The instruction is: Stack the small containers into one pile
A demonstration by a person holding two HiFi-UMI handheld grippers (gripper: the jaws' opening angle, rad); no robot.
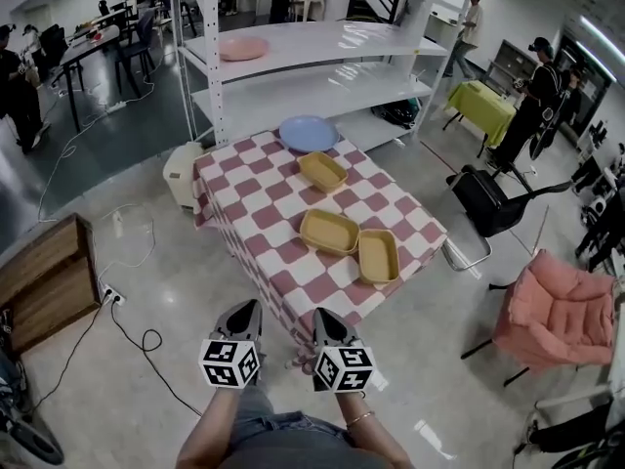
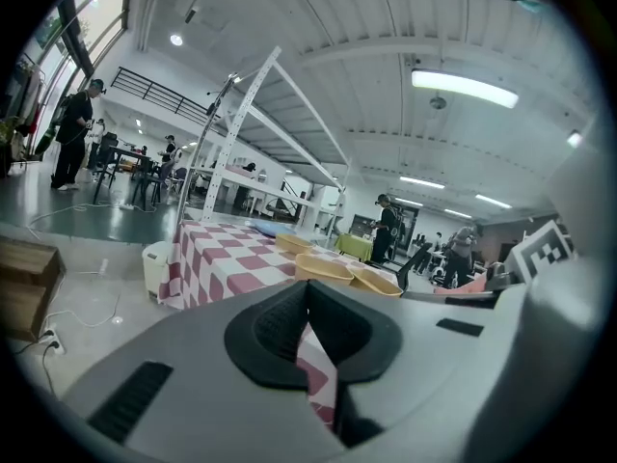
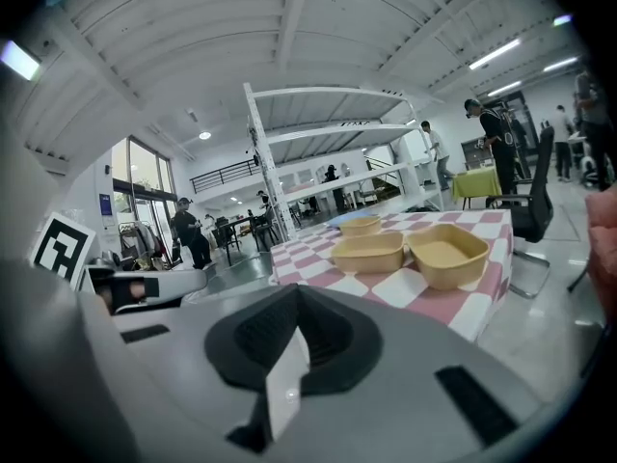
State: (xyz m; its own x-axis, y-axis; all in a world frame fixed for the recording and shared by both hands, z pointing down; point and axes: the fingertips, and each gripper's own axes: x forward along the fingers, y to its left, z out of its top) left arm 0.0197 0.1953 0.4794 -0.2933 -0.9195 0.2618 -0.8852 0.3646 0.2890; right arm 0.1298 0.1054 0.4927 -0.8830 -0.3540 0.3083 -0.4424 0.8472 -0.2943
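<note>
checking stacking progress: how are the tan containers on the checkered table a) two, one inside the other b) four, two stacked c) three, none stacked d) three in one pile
c: the far container, the middle container and the right container each sit directly on the checkered table, none inside another.

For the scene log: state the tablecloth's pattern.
The tablecloth has pink-and-white checks; head view shows it best.

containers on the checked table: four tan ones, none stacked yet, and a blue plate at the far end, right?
Not four. The head view shows three on the checked table: the far container, the middle container and the near container. None is stacked yet, and the blue plate is at the far end.
</note>
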